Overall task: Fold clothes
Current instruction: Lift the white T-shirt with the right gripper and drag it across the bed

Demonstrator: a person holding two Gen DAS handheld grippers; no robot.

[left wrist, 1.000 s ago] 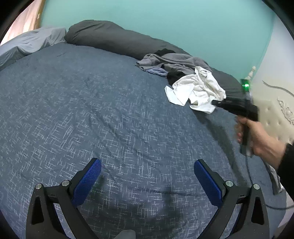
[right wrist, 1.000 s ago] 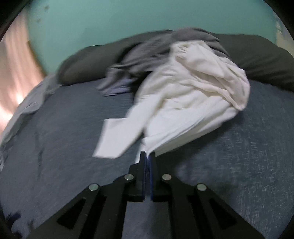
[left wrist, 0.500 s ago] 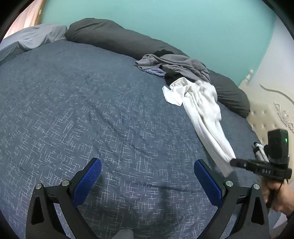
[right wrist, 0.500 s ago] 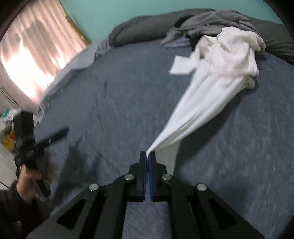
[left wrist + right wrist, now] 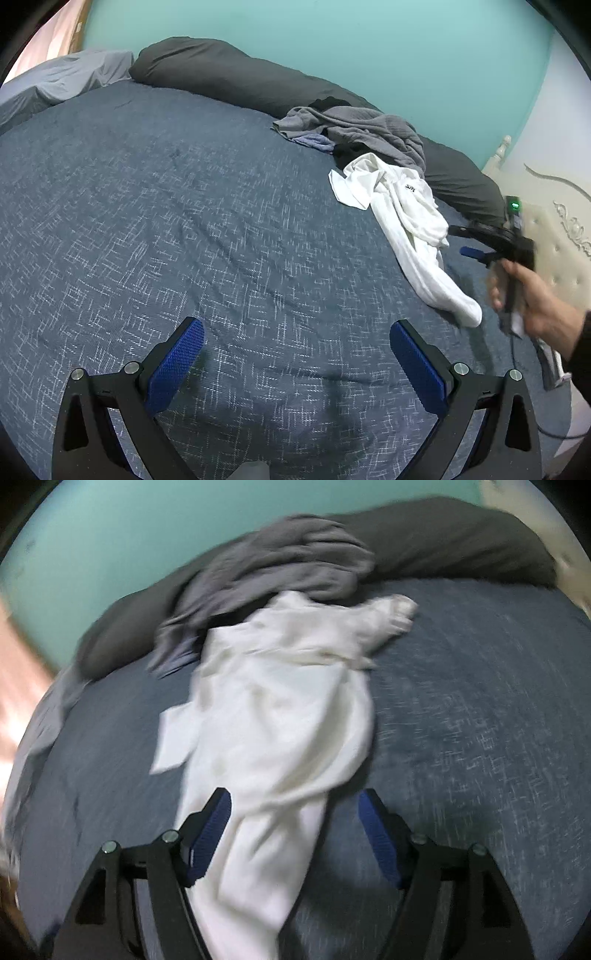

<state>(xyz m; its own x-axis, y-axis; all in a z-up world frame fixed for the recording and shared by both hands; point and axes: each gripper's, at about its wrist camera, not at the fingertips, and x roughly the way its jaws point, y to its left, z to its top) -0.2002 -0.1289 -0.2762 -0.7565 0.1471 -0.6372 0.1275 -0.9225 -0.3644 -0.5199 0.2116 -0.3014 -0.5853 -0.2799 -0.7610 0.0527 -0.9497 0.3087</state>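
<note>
The right gripper [image 5: 295, 834] is opening, its jaws astride the white garment [image 5: 280, 716] at frame centre without pinching it. The left gripper [image 5: 295, 365] hangs wide and empty at lower frame, probably awaiting a corner

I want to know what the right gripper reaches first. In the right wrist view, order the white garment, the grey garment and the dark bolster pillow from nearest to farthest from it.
1. white garment: lies between the opening jaws of the right gripper.
2. grey garment: heaped beyond the white one, upper left.
3. dark bolster pillow: farthest, along the wall.
</note>
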